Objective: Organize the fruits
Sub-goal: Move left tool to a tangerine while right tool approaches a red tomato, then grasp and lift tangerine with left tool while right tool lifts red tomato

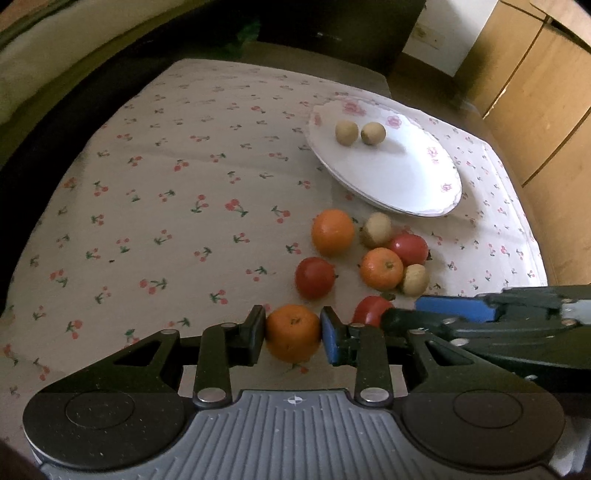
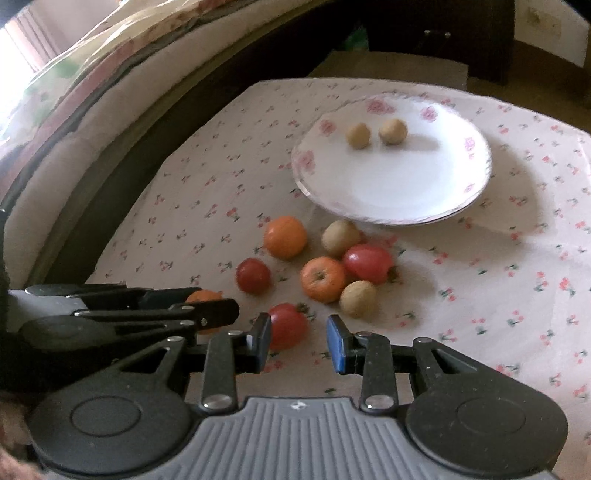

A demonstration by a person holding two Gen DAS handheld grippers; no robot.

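Note:
My left gripper [image 1: 293, 332] is shut on an orange [image 1: 293, 333], both pads pressing its sides just above the cherry-print cloth. My right gripper [image 2: 299, 339] stands open over a red tomato [image 2: 286, 326]; the tomato lies by the left pad, with a gap to the blue right pad. Loose on the cloth lie two more oranges [image 1: 332, 232] [image 1: 381, 268], two more tomatoes [image 1: 314, 277] [image 1: 409, 248] and two small brown fruits [image 1: 376, 229] [image 1: 415, 279]. A white flowered plate [image 1: 406, 177] behind them holds two brown fruits [image 1: 346, 133] [image 1: 373, 133].
The two grippers sit close side by side at the near edge of the fruit cluster. A bed with bedding [image 2: 55, 92] runs along the table's left side. Wooden cupboard doors [image 1: 535, 92] stand at the right. Dark furniture [image 1: 332, 29] is beyond the table's far edge.

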